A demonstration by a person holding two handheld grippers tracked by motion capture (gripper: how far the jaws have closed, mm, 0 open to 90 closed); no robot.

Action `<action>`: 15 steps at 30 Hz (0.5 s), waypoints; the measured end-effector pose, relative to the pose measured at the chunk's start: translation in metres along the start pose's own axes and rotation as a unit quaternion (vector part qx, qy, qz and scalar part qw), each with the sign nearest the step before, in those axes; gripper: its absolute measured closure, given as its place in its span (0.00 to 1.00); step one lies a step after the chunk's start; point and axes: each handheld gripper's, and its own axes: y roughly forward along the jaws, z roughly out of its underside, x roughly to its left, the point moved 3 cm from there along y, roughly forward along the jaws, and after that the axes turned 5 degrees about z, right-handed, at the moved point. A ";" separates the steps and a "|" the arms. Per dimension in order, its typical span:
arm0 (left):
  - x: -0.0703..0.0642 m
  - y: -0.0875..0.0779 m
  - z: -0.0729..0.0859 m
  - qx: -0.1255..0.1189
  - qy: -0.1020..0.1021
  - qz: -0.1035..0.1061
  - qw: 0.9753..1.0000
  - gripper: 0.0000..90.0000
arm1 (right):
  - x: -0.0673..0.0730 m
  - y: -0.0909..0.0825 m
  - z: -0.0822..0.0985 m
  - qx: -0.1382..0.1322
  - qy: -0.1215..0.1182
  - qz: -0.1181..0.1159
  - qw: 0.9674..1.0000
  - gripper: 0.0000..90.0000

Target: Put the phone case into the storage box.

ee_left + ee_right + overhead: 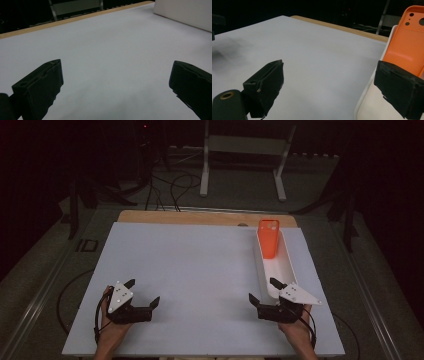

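An orange phone case (269, 239) stands tilted against the far end of a long white tray (286, 265) on the right of the white board (200, 270). In the right gripper view the orange phone case (409, 42) rises behind the right jaw, with the white tray's rim (364, 100) below it. My right gripper (262, 289) is open at the tray's near end, one jaw over the tray and the other over the board; nothing lies between its jaws (329, 70). My left gripper (144, 291) is open over the near left of the board, holding nothing (116, 68).
A wooden table edge (200, 216) runs behind the board. Beyond it are a white metal stand (245, 150) and cables (170, 190) on the floor. The tray's side wall (185, 12) appears far off in the left gripper view.
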 end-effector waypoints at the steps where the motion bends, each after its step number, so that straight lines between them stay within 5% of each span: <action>1: 0.000 0.000 0.000 -0.001 0.000 0.001 1.000 0.00 | 0.000 -0.001 0.001 -0.001 0.000 -0.001 1.000 0.10; 15: 0.002 -0.004 -0.001 -0.012 -0.002 0.002 1.000 0.00 | -0.002 -0.005 0.008 -0.022 0.001 0.002 1.000 0.10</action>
